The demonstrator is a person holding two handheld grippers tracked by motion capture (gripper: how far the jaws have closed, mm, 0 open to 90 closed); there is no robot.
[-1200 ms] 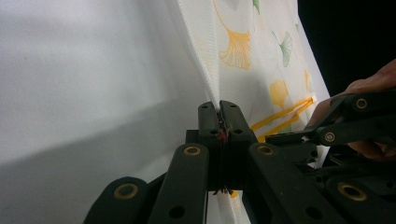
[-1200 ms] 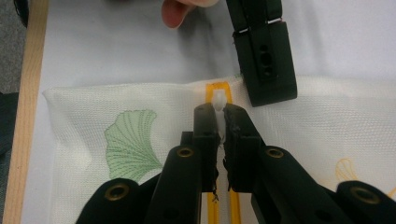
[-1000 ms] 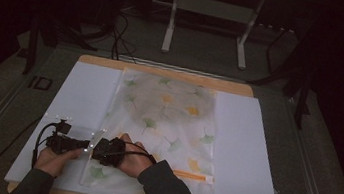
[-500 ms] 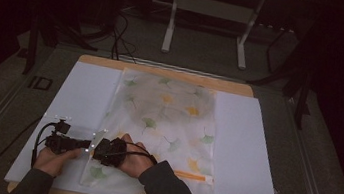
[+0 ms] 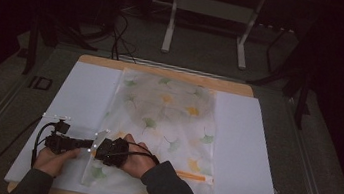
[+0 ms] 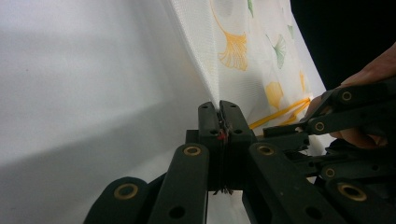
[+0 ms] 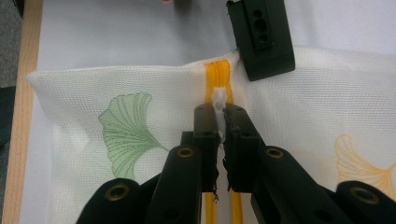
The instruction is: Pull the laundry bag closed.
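At bag's [image 5: 166,121] near corner: left tongs [image 6: 219,116] clamp fabric edge; right tongs [image 7: 219,119] pinch zipper pull [image 7: 218,100].

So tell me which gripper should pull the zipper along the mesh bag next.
Right. The right gripper is shut on the white zipper pull, on the yellow zipper; the left gripper merely pinches the mesh bag edge.

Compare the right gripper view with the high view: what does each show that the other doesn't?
Right gripper view: the right gripper shut on the white zipper pull of the orange zipper. High view: the whole mesh bag on the white board, plus both hands. Shared: the leaf-print bag and both grippers at its near left corner.
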